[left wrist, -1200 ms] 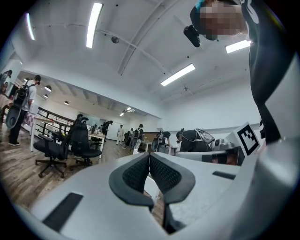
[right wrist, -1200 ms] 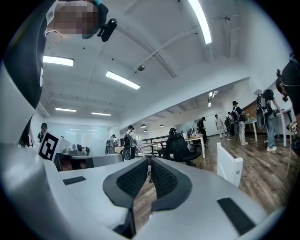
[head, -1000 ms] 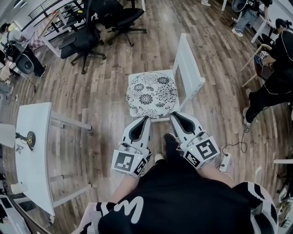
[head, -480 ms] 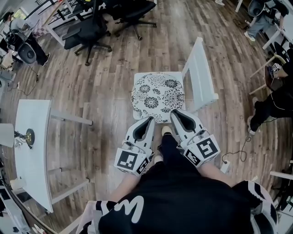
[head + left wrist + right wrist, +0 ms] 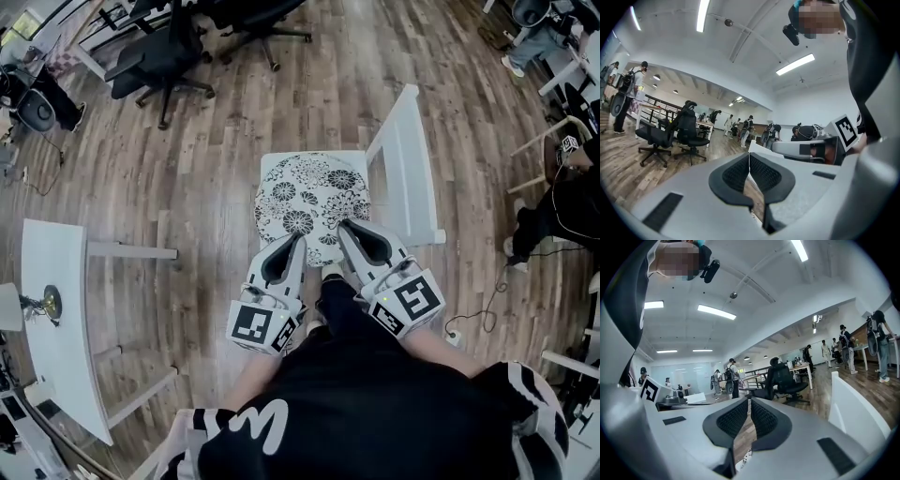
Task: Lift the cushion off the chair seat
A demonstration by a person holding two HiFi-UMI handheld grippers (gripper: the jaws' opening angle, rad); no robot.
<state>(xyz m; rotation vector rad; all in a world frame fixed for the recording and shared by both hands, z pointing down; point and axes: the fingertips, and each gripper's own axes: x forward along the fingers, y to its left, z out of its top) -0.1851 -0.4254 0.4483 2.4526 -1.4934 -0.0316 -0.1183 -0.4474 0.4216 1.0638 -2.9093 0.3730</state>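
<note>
A white cushion with a black flower print (image 5: 305,192) lies on the seat of a white wooden chair (image 5: 408,169), whose backrest stands at the right. In the head view my left gripper (image 5: 298,238) and right gripper (image 5: 343,227) sit side by side, their tips over the cushion's near edge. Both are shut with nothing between the jaws. In the left gripper view the left gripper's (image 5: 749,158) jaws meet and point level across the room. The right gripper view shows the right gripper (image 5: 749,401), the chair backrest (image 5: 855,413) to its right, and a sliver of cushion (image 5: 744,459) below the jaws.
A white table (image 5: 61,319) stands to the left. Black office chairs (image 5: 159,56) are at the far left on the wooden floor. A seated person (image 5: 572,202) is at the right edge, and a power strip with a cable (image 5: 459,328) lies on the floor to my right.
Both grippers have moved forward together from short of the chair to over the cushion's near edge. Their jaws have stayed shut.
</note>
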